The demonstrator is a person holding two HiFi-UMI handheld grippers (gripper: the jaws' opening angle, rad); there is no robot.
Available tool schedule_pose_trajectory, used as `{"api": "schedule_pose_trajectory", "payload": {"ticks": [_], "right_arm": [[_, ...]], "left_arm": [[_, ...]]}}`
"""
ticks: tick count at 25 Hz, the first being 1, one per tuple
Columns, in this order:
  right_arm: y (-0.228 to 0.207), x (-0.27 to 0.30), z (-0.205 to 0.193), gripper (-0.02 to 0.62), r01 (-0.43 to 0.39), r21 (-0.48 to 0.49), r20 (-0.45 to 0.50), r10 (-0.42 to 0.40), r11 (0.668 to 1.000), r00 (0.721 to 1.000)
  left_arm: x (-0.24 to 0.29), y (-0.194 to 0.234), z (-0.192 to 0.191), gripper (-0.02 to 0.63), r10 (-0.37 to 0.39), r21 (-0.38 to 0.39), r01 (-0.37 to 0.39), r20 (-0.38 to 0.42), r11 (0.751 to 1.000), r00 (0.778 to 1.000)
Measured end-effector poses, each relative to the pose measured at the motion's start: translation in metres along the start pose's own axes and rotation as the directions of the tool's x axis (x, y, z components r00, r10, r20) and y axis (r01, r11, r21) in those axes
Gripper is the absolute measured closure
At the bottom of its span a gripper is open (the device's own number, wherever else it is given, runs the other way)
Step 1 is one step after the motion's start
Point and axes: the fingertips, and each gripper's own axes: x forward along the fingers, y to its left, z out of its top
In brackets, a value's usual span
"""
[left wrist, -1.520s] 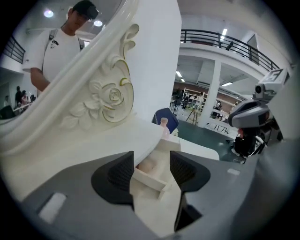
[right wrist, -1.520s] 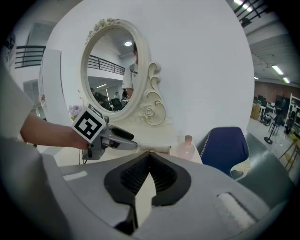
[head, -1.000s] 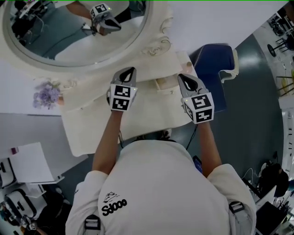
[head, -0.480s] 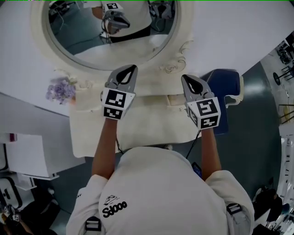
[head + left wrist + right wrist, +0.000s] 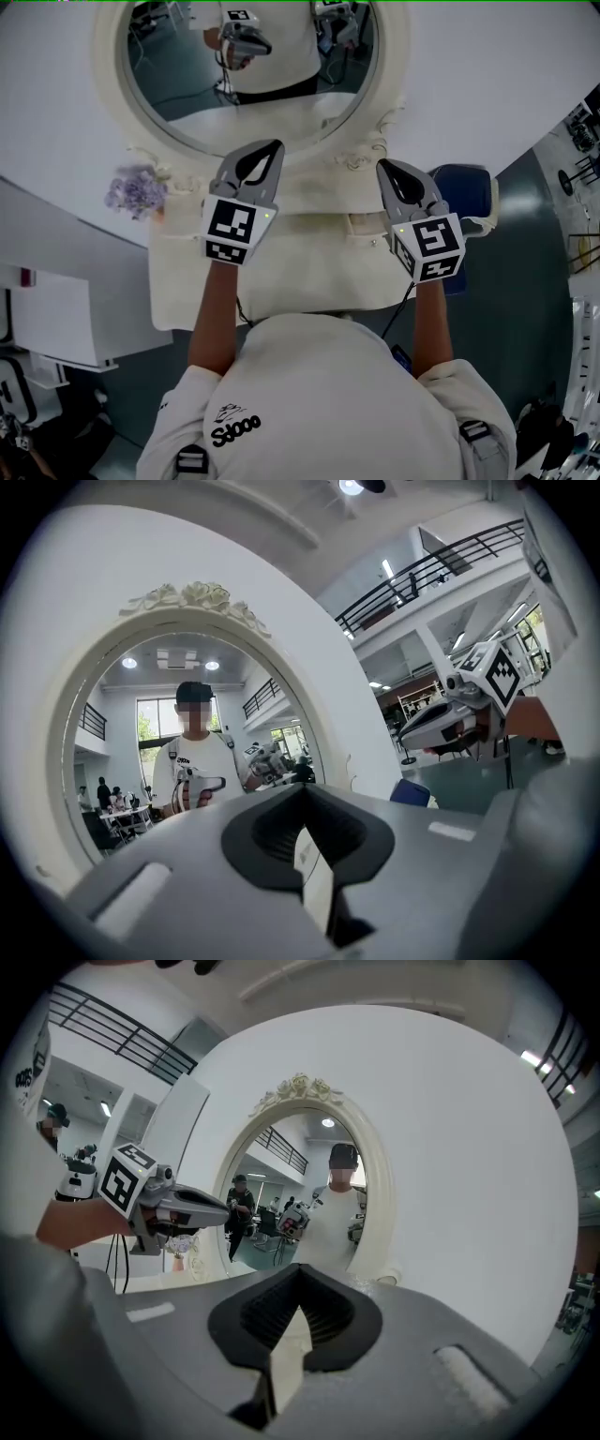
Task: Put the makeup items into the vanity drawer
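Head view: left gripper and right gripper clenched, empty, above smooth cream vanity, long side left-right; carved oval mirror.

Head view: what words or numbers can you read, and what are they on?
"Sdooo" (last letters unsure), under a small logo, on the back of the person's white shirt.
Marker cubes: black-and-white squares only, no letters.
Nothing else is readable.
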Motion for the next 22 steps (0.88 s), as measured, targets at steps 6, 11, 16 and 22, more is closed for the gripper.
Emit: {"api": "schedule_pose_trajectory", "payload": {"ticks": [6,11,16,22], "right_arm": [[0.003,-0.004,0.003,0.594,-0.001,-0.016,-0.006,0.001,1.0,1.0],[0.006,-0.007,0.003,0.594,-0.007,-0.025,-0.01,0.007,1.0,1.0],[0.009,-0.009,0.003,0.594,-0.012,-0.025,-0.01,0.011,1.0,1.0],[0.013,-0.012,0.004,0.594,-0.02,-0.027,-0.006,0.02,0.999,1.0]], "left_arm": [[-0.002,-0.005,0.003,0.589,-0.01,-0.001,0.01,0.005,1.0,1.0],[-0.004,-0.009,0.001,0.589,-0.02,-0.005,0.02,0.004,1.0,1.0],[-0.007,-0.014,0.004,0.589,-0.029,-0.006,0.029,0.009,1.0,1.0],[-0.011,-0.015,0.006,0.589,-0.028,-0.006,0.028,0.013,1.0,1.0]]}}
